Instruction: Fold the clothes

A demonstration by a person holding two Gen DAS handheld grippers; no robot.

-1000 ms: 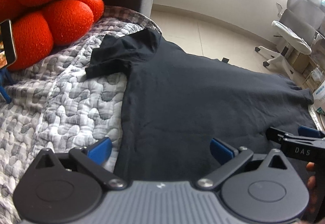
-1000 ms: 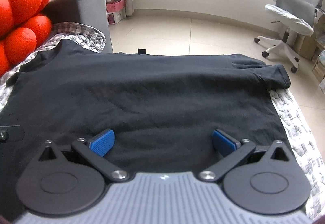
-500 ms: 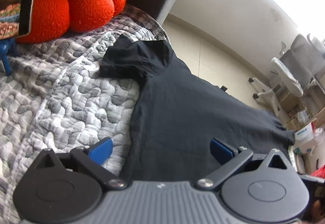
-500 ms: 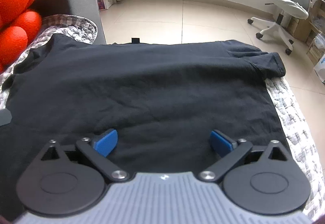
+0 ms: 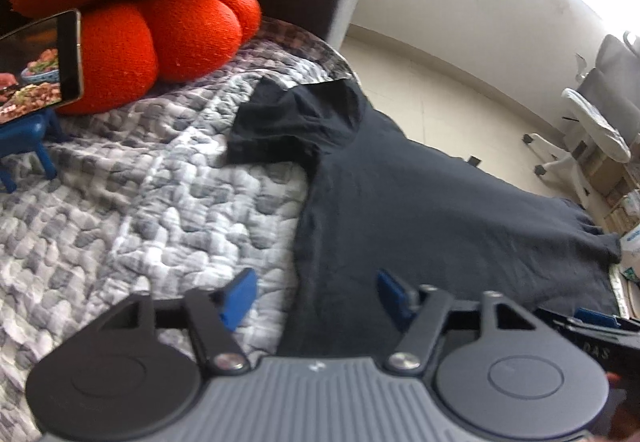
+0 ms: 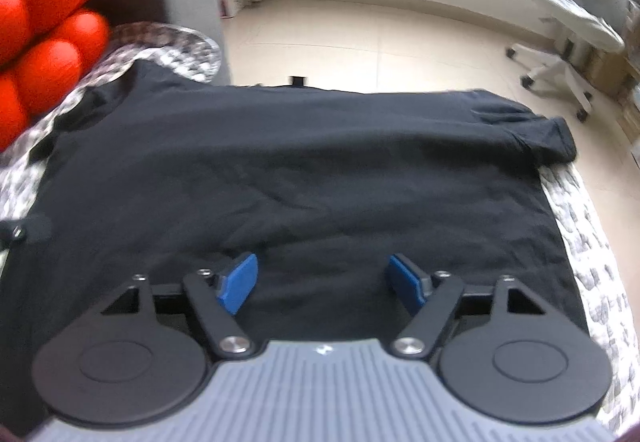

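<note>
Puffy quilt (image 5: 132,201); flat black T-shirt (image 6: 304,177)

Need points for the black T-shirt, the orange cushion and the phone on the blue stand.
black T-shirt (image 6: 304,169), right wrist view, middle of the body panel.
orange cushion (image 5: 188,25), left wrist view, a lower lobe.
phone (image 5: 36,65), left wrist view, its lit screen.

Left wrist cam sits right behind the left claw (image 5: 316,296), angled down over the shirt's (image 5: 440,209) side edge and the quilt (image 5: 132,201) left of it. Right wrist cam, same mount behind the right claw (image 6: 322,284), looks down across the shirt (image 6: 300,169). Both share the shirt, orange cushion (image 5: 132,1) and office chair (image 6: 580,21).
</note>
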